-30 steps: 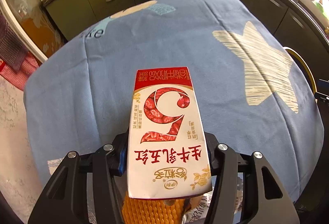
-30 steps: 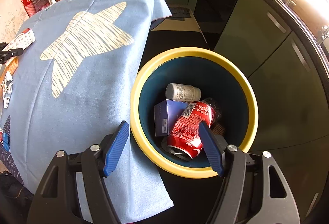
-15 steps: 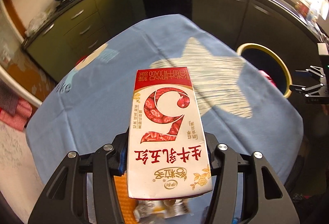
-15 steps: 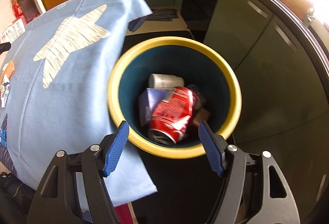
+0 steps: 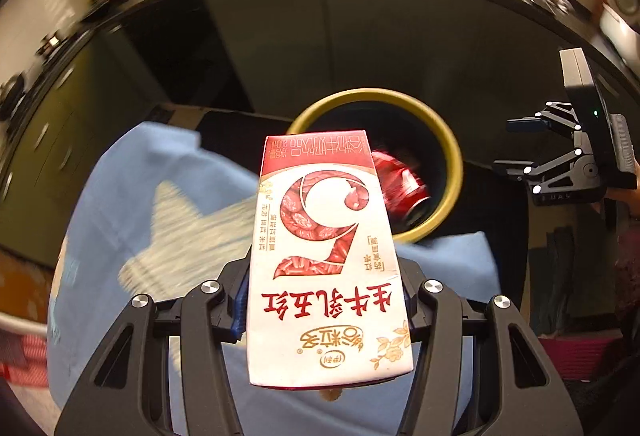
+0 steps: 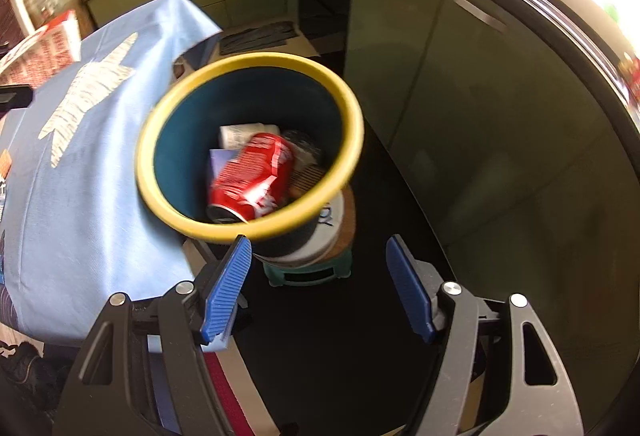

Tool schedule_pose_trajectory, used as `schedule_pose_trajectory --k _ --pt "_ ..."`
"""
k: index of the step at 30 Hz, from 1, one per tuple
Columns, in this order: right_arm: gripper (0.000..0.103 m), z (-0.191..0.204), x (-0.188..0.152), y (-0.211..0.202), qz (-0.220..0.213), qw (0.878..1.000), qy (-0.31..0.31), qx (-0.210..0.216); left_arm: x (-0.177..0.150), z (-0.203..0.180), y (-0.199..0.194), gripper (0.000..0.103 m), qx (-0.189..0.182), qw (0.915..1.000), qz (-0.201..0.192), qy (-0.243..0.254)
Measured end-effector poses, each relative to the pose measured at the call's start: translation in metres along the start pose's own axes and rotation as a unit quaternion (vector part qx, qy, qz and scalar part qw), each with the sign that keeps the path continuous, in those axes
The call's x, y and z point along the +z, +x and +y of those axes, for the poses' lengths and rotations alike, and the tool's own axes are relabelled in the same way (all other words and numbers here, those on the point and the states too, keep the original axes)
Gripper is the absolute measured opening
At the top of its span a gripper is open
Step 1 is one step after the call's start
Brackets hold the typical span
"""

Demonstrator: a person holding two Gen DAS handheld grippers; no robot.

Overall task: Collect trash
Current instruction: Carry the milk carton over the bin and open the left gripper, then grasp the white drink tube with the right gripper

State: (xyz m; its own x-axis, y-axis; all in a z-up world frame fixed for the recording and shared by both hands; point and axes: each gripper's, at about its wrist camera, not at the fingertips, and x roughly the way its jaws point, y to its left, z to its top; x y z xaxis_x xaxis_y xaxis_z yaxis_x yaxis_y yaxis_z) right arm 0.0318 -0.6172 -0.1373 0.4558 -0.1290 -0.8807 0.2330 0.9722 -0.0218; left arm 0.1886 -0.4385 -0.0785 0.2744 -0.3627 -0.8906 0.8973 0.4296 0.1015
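The left gripper (image 5: 324, 310) holds a carton (image 5: 326, 260) near the bin (image 5: 454, 156); the right gripper (image 6: 318, 286) gapes empty. Next, I judge: carry it over the rim and let go.

Your left tool (image 5: 324, 310) gripped a carton (image 5: 326, 260) of glossy printed card, smooth and faintly creased. Over the tabletop lay a matt blue cloth (image 5: 132, 196), soft-woven, with a rougher pale star patch (image 6: 86, 96). The bin (image 6: 348, 108) had a smooth yellow plastic rim; inside, a shiny red metal can (image 6: 252, 176) gleamed. Your right tool (image 6: 318, 288) showed ribbed blue pads (image 6: 228, 288) on matt black plastic.
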Motion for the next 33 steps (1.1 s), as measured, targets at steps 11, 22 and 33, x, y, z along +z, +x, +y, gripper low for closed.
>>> schedule_pose_trajectory --k 11,22,33 --pt "0.067 -0.022 -0.017 -0.005 0.002 1.000 0.021 -0.001 0.068 -0.018 0.068 0.081 0.008 0.9999 -0.009 0.004" --pt "0.066 0.008 -0.006 -0.004 -0.001 1.000 -0.016 0.015 -0.006 0.026 -0.047 0.086 -0.001 0.9939 -0.090 -0.064" --pt "0.066 0.112 0.021 -0.016 -0.008 0.987 -0.143 0.080 -0.169 0.090 -0.150 0.091 0.085 0.9656 -0.136 -0.204"
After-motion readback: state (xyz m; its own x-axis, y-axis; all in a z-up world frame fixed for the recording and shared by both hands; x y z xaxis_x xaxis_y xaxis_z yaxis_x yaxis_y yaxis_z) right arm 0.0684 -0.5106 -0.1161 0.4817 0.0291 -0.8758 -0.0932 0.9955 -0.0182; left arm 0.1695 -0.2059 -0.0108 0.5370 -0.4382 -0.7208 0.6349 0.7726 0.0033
